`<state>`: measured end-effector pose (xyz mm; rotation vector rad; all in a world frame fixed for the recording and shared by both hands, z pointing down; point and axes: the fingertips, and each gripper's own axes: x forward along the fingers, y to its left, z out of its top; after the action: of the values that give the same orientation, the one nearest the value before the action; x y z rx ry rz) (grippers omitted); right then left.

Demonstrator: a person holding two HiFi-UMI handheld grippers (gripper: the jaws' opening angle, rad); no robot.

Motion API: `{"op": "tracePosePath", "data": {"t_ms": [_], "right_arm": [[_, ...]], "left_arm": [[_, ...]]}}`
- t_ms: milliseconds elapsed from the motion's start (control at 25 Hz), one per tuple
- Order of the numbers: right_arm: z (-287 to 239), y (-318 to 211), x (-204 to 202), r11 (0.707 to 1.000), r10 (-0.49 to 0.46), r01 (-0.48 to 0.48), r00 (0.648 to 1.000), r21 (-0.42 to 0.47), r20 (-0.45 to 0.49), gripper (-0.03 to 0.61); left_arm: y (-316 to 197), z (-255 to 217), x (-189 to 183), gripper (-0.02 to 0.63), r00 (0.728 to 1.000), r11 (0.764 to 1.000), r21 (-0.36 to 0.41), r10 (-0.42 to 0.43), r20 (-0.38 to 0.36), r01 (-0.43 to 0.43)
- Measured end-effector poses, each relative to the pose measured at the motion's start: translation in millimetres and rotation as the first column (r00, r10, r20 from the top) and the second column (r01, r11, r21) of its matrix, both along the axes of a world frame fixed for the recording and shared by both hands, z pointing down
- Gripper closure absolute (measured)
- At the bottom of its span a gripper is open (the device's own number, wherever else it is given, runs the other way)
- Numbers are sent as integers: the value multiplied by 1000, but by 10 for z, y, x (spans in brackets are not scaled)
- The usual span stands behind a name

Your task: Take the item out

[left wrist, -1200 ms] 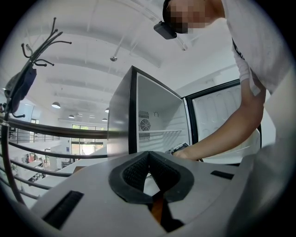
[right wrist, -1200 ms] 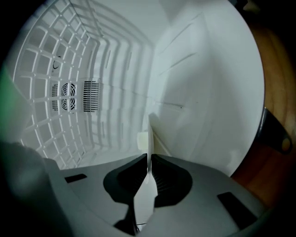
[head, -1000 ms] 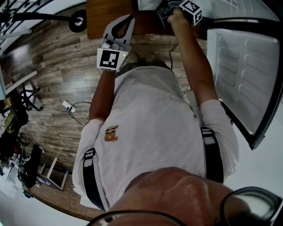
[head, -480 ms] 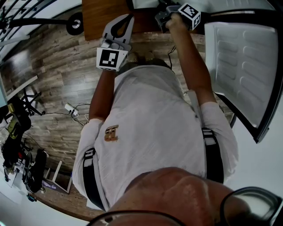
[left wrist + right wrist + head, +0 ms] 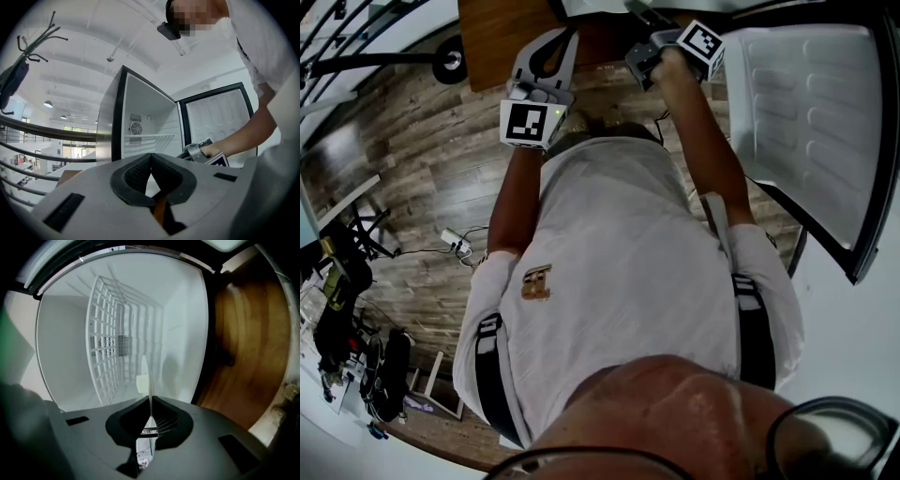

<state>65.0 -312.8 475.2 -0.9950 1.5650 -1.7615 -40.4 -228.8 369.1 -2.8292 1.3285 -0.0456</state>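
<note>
Right gripper (image 5: 150,403) drew back, fingers (image 5: 127,420) pinching a thin flat white card (image 5: 143,380); left gripper's (image 5: 151,158) fingers (image 5: 136,176) pressed together.

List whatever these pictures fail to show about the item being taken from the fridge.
- Item: the right gripper view shows it only edge-on, a thin pale sheet pinched in the shut right gripper; what it is cannot be told.
- Fridge interior: cut off by the head view's top edge; only its door shows there.
- Fridge's lower part: in the left gripper view, hidden behind the shut, empty left gripper.
</note>
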Motion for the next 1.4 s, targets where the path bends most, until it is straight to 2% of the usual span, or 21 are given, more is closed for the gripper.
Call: {"op": "tracePosePath", "data": {"t_ms": [280,440,640,760,840,920,1000,1240,1400], "right_arm": [[-183,-14,-40,1000,-17,17,1000,20,-8,540],[-509,66,-144,999,-35,35,999,29,-16,540],[-540,11,-200,998,-55,55,998,36,-8,540],[-559,-6,-193,997,-68,67,998,48,4,540],[-533,474,-85,995,-70,69,997,65,15,540],[-585,1242,38,994,-66,63,997,88,27,540],[-680,1648,82,993,-65,61,997,106,38,540],[-791,1619,23,990,-83,75,995,122,64,540],[-823,1947,40,988,-92,83,993,128,69,540]], "left_arm": [[-235,13,-48,595,1000,1000,-30,-4,10,5],[-283,-248,-142,595,1000,1000,-14,6,-4,-6],[-514,-199,-215,595,1000,1000,-8,4,-7,-4],[-602,-191,-218,595,999,1000,15,8,-37,-7],[-165,-122,-126,595,999,1000,28,15,-40,-14],[553,-115,-29,595,999,999,41,25,-37,-23],[907,-149,-11,595,999,998,51,30,-38,-28],[776,-107,-146,595,999,998,52,27,-23,-26],[1035,-46,-193,595,1000,999,42,27,-3,-27]]}}
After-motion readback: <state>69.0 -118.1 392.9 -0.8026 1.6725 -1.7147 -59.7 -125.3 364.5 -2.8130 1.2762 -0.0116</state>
